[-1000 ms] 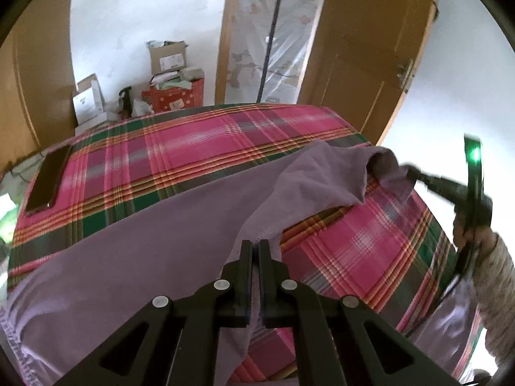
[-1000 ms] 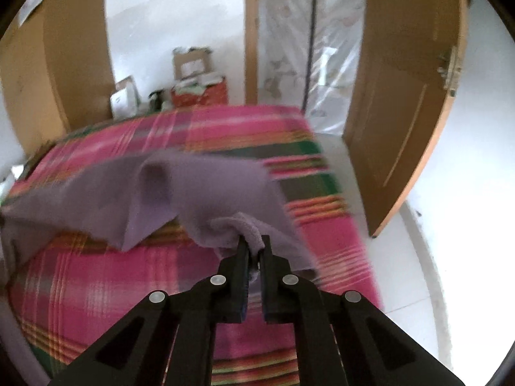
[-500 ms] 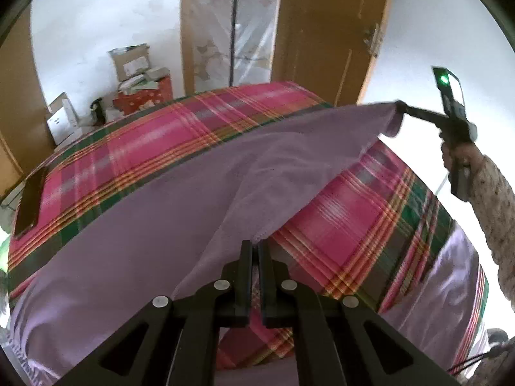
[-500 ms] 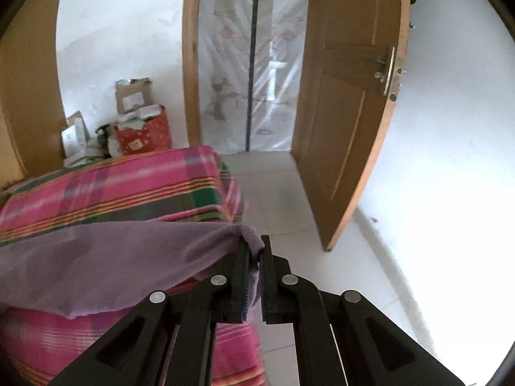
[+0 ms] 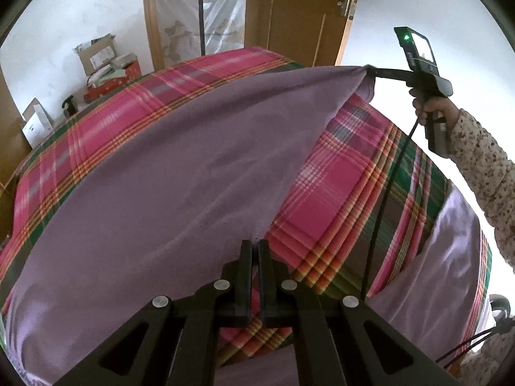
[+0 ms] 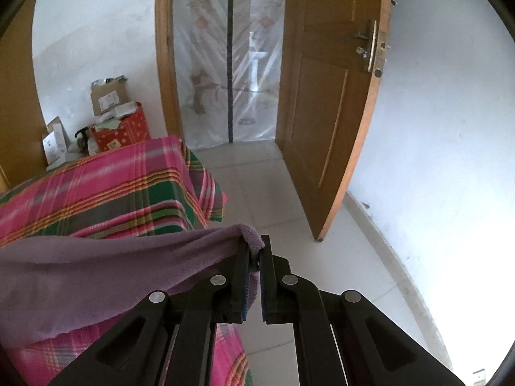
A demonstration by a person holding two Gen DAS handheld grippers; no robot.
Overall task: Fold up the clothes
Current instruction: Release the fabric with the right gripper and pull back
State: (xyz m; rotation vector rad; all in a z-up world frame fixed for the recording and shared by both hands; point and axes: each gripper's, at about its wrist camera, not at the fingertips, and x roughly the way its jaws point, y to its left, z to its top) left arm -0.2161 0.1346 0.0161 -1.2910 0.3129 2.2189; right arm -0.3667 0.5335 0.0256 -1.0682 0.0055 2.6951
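Observation:
A large purple cloth (image 5: 180,173) is stretched taut above a bed with a pink and green plaid cover (image 5: 347,173). My left gripper (image 5: 254,247) is shut on the cloth's near edge. My right gripper (image 5: 370,71), seen from the left wrist view at upper right, is shut on the far corner and holds it raised. In the right wrist view, the right gripper (image 6: 256,251) pinches the bunched purple corner (image 6: 248,234), with the cloth (image 6: 96,270) trailing left over the bed (image 6: 106,189). More purple fabric (image 5: 444,276) hangs at the bed's right side.
An open wooden door (image 6: 334,103) and a plastic-curtained doorway (image 6: 231,64) lie beyond the bed. Cardboard boxes and a red box (image 6: 119,125) are piled by the far wall. A tiled floor (image 6: 273,186) runs along the bed's right side. A cable (image 5: 383,199) hangs from the right gripper.
The right gripper has lifted and pulled the cloth corner up and out to the right, past the bed's edge. The cloth went from slack and folded to stretched flat between both grippers.

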